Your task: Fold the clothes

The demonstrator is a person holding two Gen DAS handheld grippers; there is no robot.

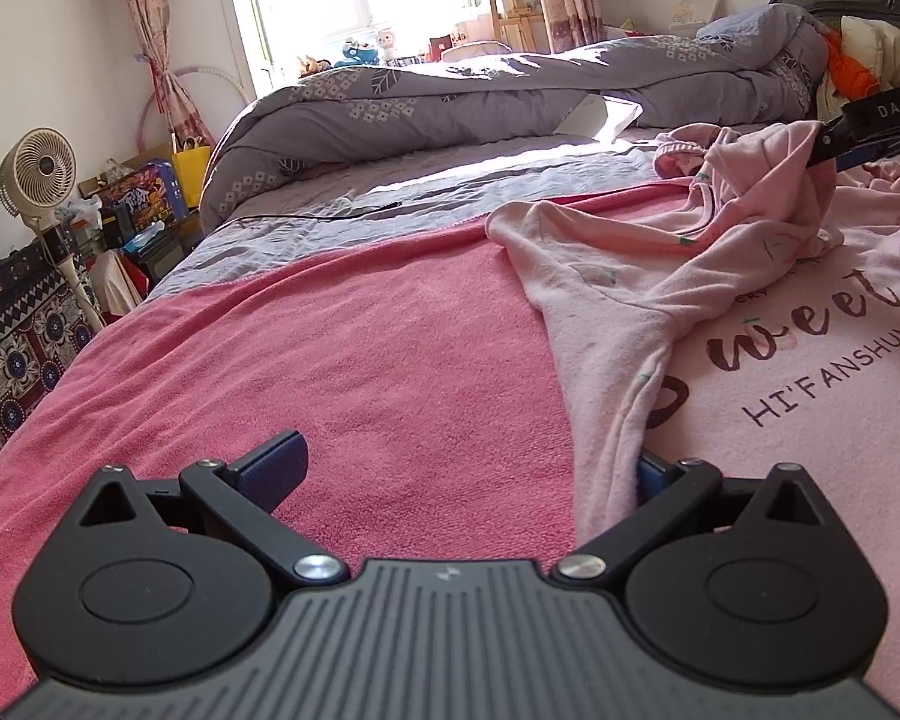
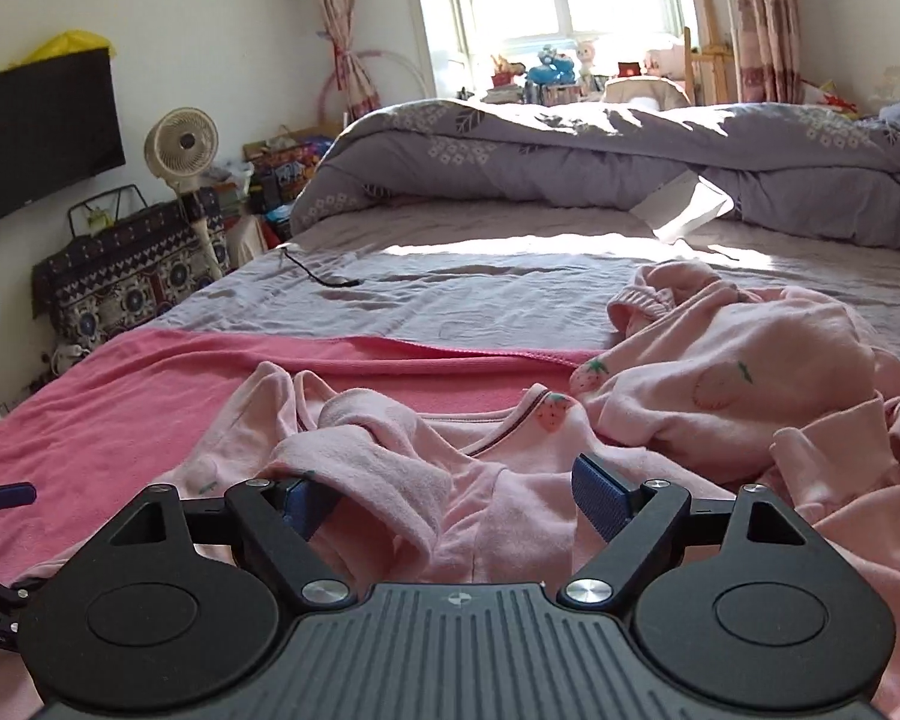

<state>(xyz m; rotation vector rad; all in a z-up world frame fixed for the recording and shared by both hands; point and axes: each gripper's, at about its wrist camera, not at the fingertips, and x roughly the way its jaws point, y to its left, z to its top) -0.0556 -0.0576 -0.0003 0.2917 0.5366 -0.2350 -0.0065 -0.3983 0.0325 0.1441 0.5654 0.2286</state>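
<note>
Pink top [image 1: 780, 360] (printed "Sweet") lies crumpled on a pink blanket [image 1: 360, 348] spread over the bed [image 2: 510, 288]. Left gripper [image 1: 468, 474]: jaws wide apart, the top's edge draped between them at its right finger. Right gripper [image 2: 456, 498]: jaws apart, a bunched fold of the top lying between them. A second pink garment [image 2: 738, 384] (strawberry print) is heaped just beside the top; a grey duvet [image 2: 570, 150] lies behind.

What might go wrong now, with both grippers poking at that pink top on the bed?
The right gripper looks open around a bunched sleeve; closing could pinch several layers, spoiling the fold. The left gripper, open at the pink shirt edge, may snag the pink towel too.
</note>
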